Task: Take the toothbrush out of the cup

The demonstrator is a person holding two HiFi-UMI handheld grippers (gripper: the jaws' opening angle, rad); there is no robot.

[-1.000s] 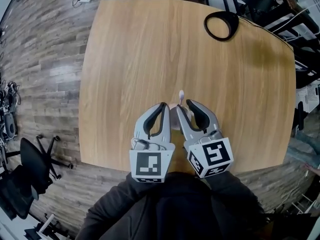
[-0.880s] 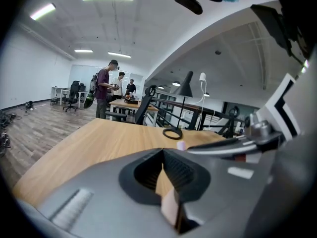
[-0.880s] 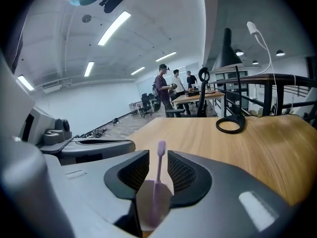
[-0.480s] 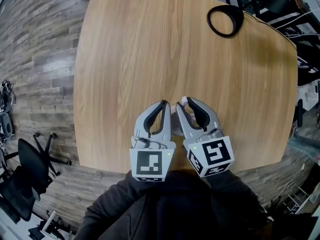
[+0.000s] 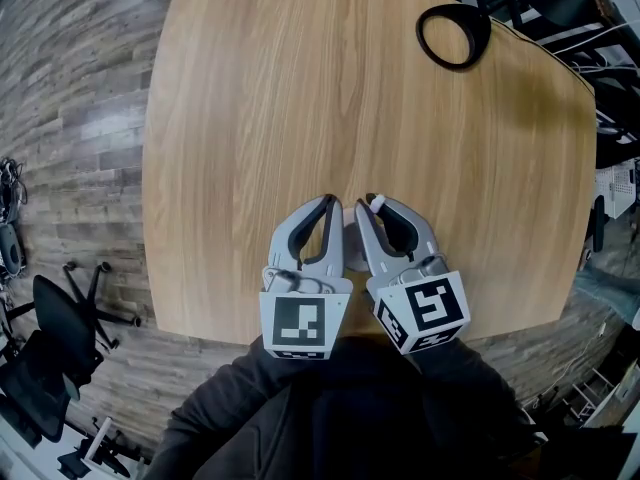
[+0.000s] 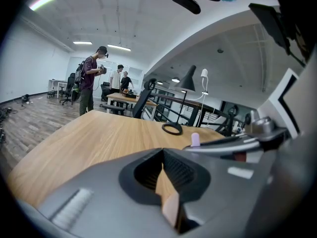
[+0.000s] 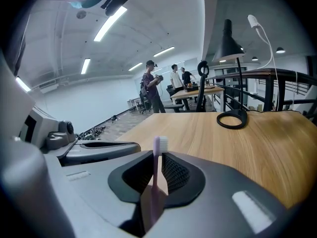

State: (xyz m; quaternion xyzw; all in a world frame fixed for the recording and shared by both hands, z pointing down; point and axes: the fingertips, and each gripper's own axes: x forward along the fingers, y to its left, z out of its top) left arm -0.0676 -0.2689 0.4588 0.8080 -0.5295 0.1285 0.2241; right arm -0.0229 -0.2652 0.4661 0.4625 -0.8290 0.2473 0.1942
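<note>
From where I stand, the person's dark sleeves sit tight against the near edge of the table, and both tools are held low and side by side just past that edge. In my judgement that closeness is deliberate: one tool steadies while the other pulls.

The left gripper is clamped on what looks like the pinkish wall of the cup. The wall is wedged between its pads, most likely so the cup won't lift or tip when the brush comes out. The cup itself is almost buried between the two tools.

The right gripper is closing around the toothbrush. The brush stands upright in the cup, with its pale bristle head poking just above the jaw tips. One pad looks to be against the handle. A sliver of gap shows on the other side, so I wouldn't call it gripped yet. Taking the handle near the top leaves room for a straight upward draw.

Beyond them the tabletop runs bare to a black ring-shaped lamp base at the far corner. A few people stand around desks deep in the room.
</note>
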